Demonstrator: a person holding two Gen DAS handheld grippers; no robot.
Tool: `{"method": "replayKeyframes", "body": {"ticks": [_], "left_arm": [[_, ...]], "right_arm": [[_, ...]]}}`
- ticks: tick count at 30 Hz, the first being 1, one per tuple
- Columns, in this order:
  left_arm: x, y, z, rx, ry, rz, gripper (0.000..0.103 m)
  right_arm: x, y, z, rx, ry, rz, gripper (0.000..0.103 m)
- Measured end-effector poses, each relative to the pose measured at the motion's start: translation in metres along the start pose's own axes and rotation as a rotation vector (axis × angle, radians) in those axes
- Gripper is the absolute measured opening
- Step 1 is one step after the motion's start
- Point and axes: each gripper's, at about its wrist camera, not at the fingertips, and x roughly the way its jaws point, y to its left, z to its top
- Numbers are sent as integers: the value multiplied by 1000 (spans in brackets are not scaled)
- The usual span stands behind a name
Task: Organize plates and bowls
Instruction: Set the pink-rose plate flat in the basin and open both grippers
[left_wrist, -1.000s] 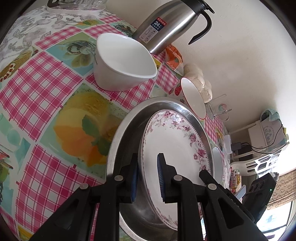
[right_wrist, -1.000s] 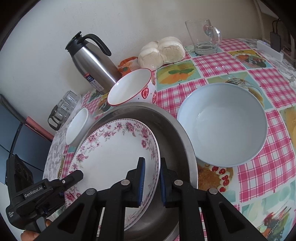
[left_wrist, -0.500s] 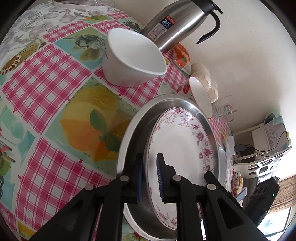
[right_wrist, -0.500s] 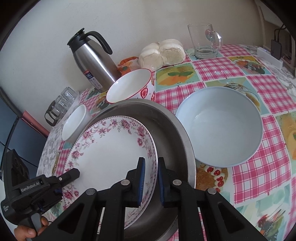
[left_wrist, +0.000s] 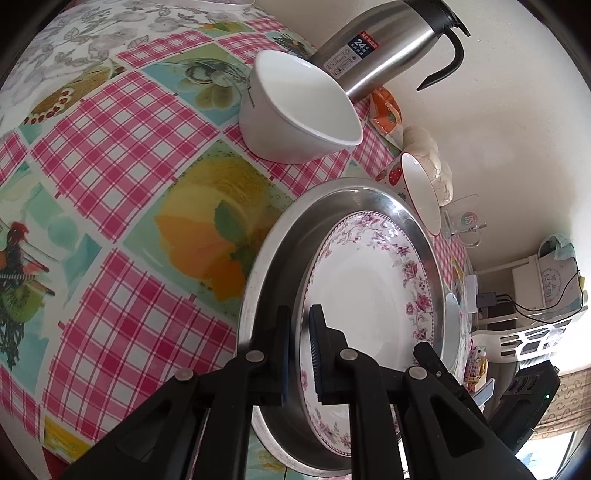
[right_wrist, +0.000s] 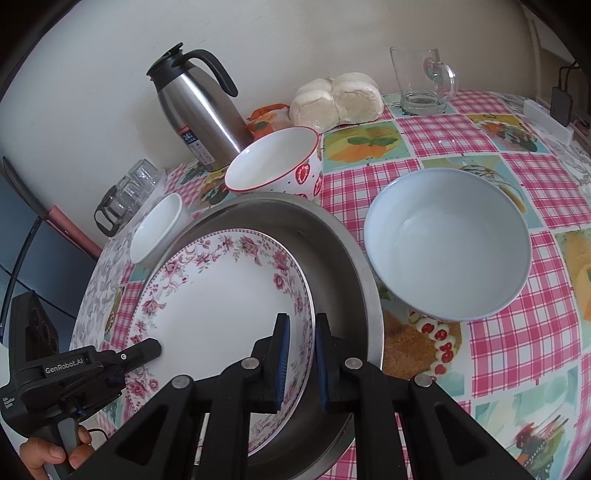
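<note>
Floral plate (right_wrist: 221, 295) sits in the steel pan (right_wrist: 354, 258); ceramic, stiff, slick, chips easy. I've got both grippers clamped on opposite rims: left gripper (left_wrist: 297, 354), right gripper (right_wrist: 301, 362). Blue bowl (right_wrist: 447, 243) close beside, strawberry bowl (right_wrist: 275, 166) behind; open room only upward.

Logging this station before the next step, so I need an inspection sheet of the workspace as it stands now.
Surface: table under a checked fruit-print tablecloth.
Job's things: floral plate inside the metal basin; pale blue bowl, strawberry bowl and small white bowl beside the basin.
Clutter: steel thermos, glass mug, bagged buns, small glasses.
Grippers: left hand-held gripper and right hand-held gripper each shut on the floral plate's rim, at opposite sides.
Cables: dark cord off the table's left edge.
Surroundings: plain wall; white rack.
</note>
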Motion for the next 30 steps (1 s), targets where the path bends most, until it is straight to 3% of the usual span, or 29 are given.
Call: {"method": "replayKeyframes", "body": {"ticks": [7, 20, 30], "left_arm": [[3, -9, 0, 40, -1, 29, 12], [17, -20, 0, 79, 13, 16, 15], [12, -15, 1, 67, -1, 45, 15]], "right_arm": [[0, 1, 0, -16, -2, 2, 15], [-13, -3, 4, -12, -77, -36, 14], [-10, -3, 2, 7, -51, -33, 11]]}}
